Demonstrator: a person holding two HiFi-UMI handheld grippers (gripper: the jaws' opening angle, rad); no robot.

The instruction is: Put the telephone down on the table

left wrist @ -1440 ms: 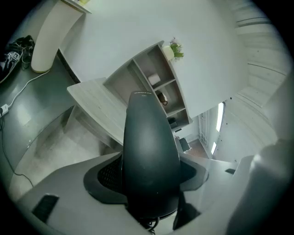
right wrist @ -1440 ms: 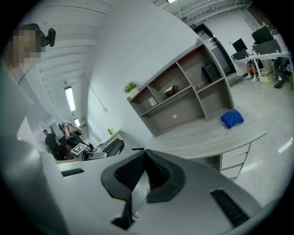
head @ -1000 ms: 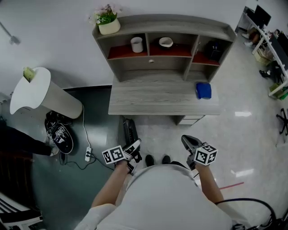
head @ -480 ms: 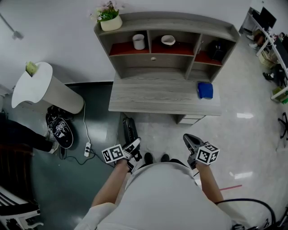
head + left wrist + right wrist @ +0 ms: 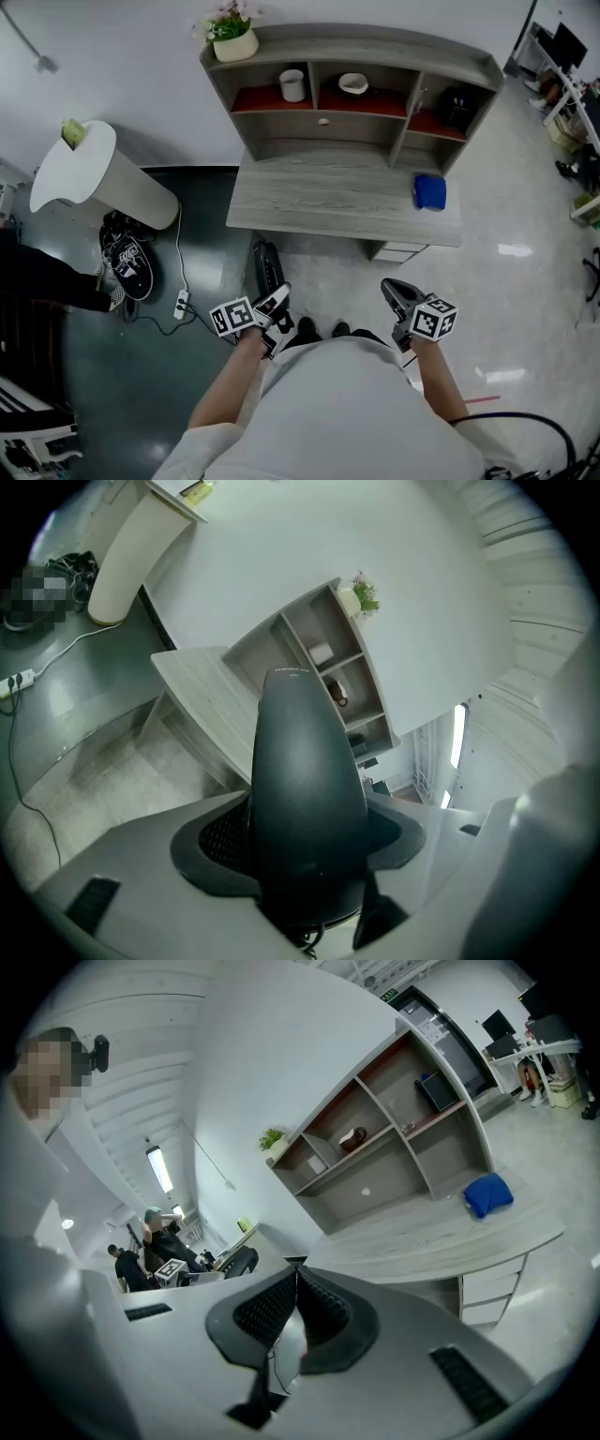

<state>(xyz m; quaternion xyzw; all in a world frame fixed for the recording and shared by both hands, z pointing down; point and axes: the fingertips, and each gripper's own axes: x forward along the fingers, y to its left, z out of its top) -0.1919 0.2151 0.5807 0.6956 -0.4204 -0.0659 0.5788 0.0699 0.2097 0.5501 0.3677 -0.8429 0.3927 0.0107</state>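
My left fingers (image 5: 277,304) hold the black telephone (image 5: 305,789) tight. It is up in the air, in front of the grey worktop (image 5: 328,202). My right fingers (image 5: 399,296) are pressed together with nothing in them.

From where I steer, the desk top (image 5: 319,192) lies open across its left and middle. A blue object (image 5: 429,190) takes its right end, and the shelf unit (image 5: 375,39) walls the far side. A white stand (image 5: 75,178) and power strip (image 5: 180,304) crowd the left.
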